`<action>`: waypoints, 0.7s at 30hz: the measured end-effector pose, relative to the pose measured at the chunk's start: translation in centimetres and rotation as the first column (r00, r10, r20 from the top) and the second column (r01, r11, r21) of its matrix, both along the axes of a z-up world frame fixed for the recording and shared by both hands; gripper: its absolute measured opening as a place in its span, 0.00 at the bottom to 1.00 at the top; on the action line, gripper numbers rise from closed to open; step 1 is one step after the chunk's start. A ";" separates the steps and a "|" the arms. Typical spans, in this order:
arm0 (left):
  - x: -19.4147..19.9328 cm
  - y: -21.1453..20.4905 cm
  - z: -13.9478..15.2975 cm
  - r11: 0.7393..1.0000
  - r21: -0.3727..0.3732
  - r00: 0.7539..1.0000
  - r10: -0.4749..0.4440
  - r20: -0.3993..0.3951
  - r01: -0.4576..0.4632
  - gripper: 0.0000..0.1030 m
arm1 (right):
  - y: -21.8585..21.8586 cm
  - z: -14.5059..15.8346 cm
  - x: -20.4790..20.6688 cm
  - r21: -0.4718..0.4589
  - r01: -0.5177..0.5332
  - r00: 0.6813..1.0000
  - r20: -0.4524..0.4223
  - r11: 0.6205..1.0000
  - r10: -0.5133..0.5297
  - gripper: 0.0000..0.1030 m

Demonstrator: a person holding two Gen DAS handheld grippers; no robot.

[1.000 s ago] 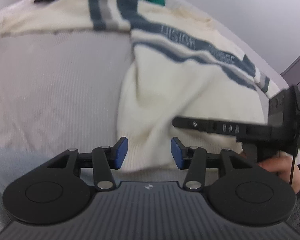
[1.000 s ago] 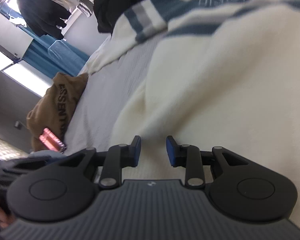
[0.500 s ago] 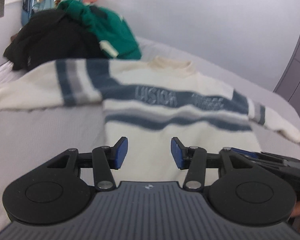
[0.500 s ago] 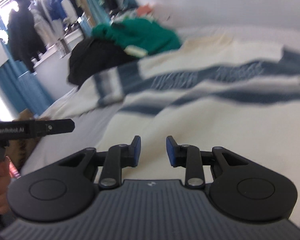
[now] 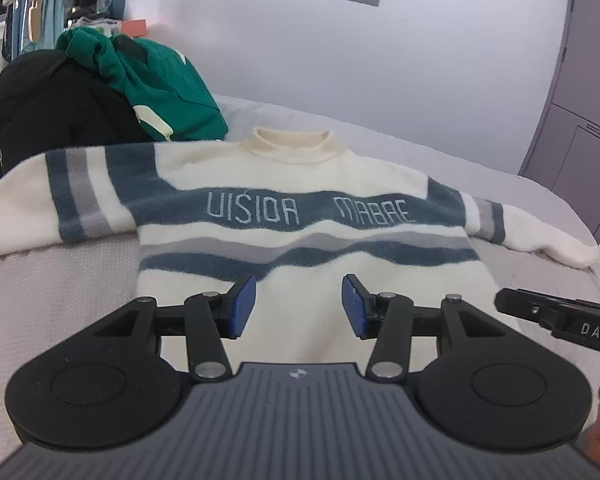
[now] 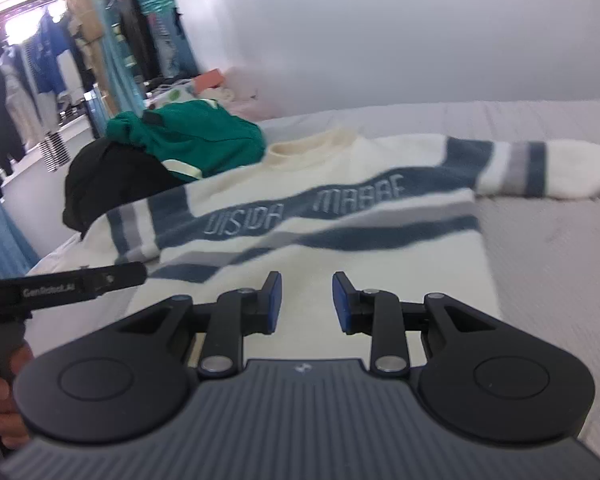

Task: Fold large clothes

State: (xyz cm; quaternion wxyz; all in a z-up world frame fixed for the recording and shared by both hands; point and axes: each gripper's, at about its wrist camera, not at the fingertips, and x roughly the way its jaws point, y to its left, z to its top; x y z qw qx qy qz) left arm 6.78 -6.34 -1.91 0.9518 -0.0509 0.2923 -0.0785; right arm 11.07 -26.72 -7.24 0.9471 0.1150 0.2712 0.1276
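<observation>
A cream sweater with blue and grey stripes and lettering lies flat, face up, on the grey bed, both sleeves spread sideways. It also shows in the right wrist view. My left gripper is open and empty, held above the sweater's lower body. My right gripper is open and empty, also above the lower body. The right gripper's body shows at the right edge of the left wrist view. The sweater's hem is hidden behind the grippers.
A pile with a green garment and a black garment sits at the far left of the bed. A white wall is behind, a purple door at right, and hanging clothes at far left.
Both grippers have lifted and tilted up from close over the sweater, so the whole spread sweater and the room now show. Both stay open.
</observation>
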 end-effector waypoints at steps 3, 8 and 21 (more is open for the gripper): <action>-1.1 -0.2 0.1 1.000 0.010 1.000 -0.007 0.015 0.007 0.52 | 0.0 0.1 -1.5 -0.014 0.036 0.999 0.017 0.999 -0.036 0.31; -2.9 -0.2 0.6 1.000 -0.014 0.999 -0.019 0.033 0.020 0.52 | 0.5 0.5 -2.4 -0.045 0.061 0.997 0.056 0.997 -0.058 0.31; -4.3 0.7 0.1 0.999 -0.037 1.000 -0.004 0.016 0.004 0.65 | 1.0 0.8 -2.6 -0.097 0.112 0.993 0.057 0.989 -0.106 0.31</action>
